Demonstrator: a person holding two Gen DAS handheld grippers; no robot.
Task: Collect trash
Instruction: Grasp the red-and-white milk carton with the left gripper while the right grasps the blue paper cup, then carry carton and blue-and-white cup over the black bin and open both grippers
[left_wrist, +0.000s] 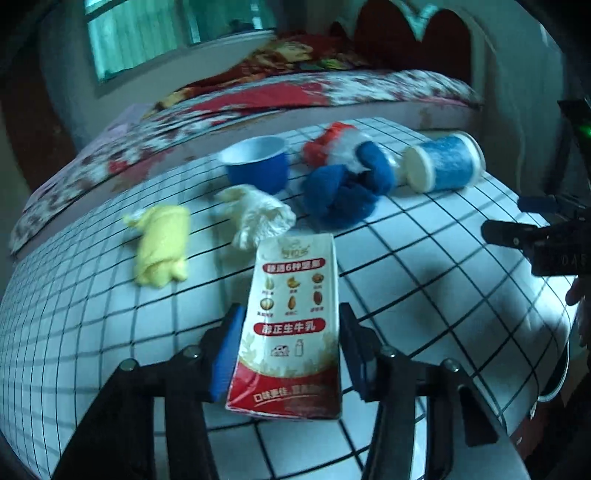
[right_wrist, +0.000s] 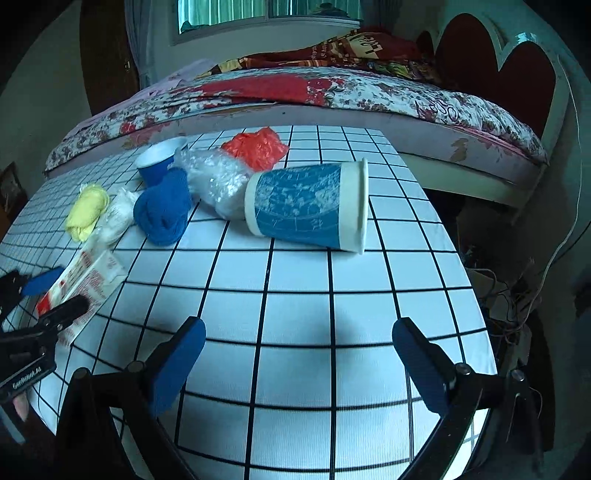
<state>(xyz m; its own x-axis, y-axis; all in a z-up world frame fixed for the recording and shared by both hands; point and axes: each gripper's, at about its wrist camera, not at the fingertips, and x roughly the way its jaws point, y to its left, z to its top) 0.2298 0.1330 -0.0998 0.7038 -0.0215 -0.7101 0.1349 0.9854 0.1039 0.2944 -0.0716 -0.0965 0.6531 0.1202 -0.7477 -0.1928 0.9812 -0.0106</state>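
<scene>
we see the left gripper (left_wrist: 291, 347) closed on a red-and-white milk carton (left_wrist: 291, 325), both pads against its sides, low over the table (left_wrist: 424, 295) with its black-grid white cloth. right gripper (right_wrist: 295, 365) open, nothing between its fingers, over bare cloth. beyond the carton: yellow wad (left_wrist: 162, 247), white crumpled plastic (left_wrist: 258, 218), small blue cup (left_wrist: 258, 162), blue cloth (left_wrist: 347, 192), large blue paper cup (right_wrist: 310, 203) on its side, orange bag (right_wrist: 256, 147).
</scene>
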